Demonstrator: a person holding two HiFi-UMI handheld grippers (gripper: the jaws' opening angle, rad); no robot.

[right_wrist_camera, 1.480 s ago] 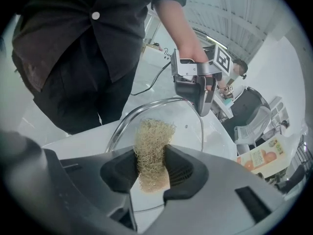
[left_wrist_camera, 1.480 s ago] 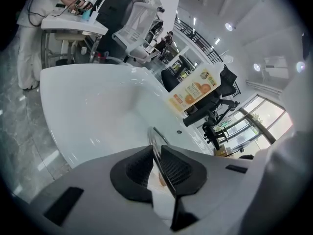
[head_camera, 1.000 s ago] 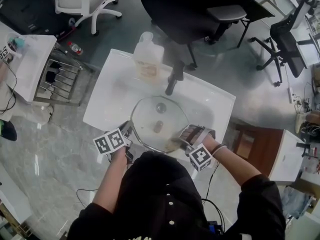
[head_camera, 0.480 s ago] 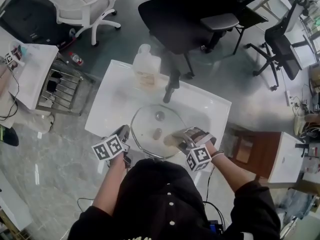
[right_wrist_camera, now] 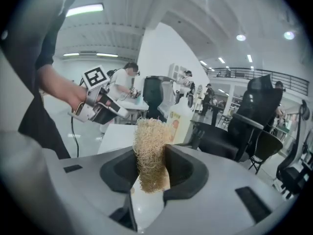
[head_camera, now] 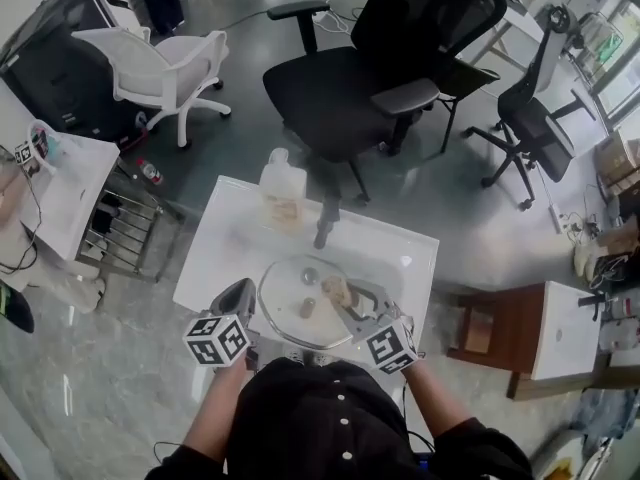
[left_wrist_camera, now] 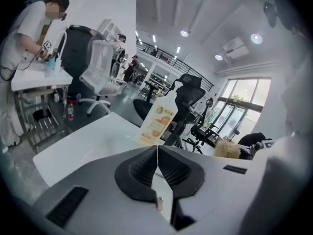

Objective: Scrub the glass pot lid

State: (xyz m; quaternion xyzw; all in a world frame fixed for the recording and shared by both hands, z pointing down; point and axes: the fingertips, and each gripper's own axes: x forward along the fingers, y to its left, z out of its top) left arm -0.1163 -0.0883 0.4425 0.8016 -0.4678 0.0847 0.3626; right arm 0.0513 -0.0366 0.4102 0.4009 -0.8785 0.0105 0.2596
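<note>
The glass pot lid (head_camera: 300, 313) lies flat in the white sink (head_camera: 405, 258), knob up. My left gripper (head_camera: 243, 290) hovers by the lid's left rim. Its jaws have just closed and its pads (left_wrist_camera: 142, 168) meet with nothing between them. My right gripper (head_camera: 338, 293) is over the lid's right part, shut on a tan loofah scrubber (right_wrist_camera: 150, 153) that stands upright between the jaws. That scrubber (left_wrist_camera: 226, 148) also shows at the right of the left gripper view. In the right gripper view the left gripper (right_wrist_camera: 100, 106) appears raised in a hand.
A detergent bottle (head_camera: 283, 196) stands at the sink's far left edge, and the dark faucet (head_camera: 325, 223) rises beside it. Black office chairs (head_camera: 340, 88) and a white chair (head_camera: 165, 63) stand beyond the sink. A wire rack (head_camera: 110, 228) and a side table (head_camera: 60, 183) are to the left.
Both grippers have lifted off the lid. The left one let go of the lid's left rim and closed empty. The right one rolled, still holding the scrubber.
</note>
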